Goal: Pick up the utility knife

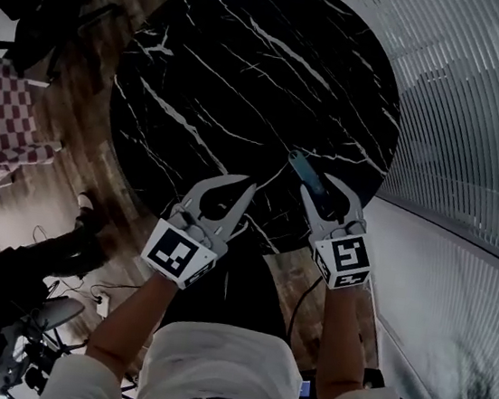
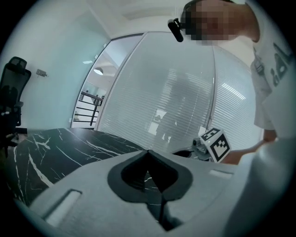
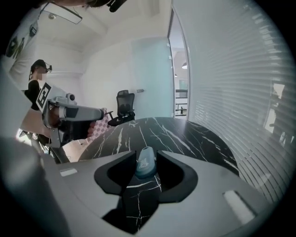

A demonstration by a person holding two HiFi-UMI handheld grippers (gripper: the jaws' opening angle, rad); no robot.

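The utility knife (image 1: 305,169) is a blue-grey handle that sticks out forward from my right gripper (image 1: 320,187), above the near right edge of the round black marble table (image 1: 248,75). In the right gripper view the knife (image 3: 145,163) sits upright between the jaw tips of the right gripper (image 3: 145,159), which is shut on it, clear of the tabletop. My left gripper (image 1: 249,185) hovers beside it over the table's near edge. Its tips meet with nothing between them (image 2: 148,152).
A glass wall with blinds (image 1: 477,133) curves along the right side. A black office chair (image 3: 122,109) stands beyond the table, a checkered seat (image 1: 5,116) lies at the left, and cables (image 1: 82,291) trail on the wooden floor.
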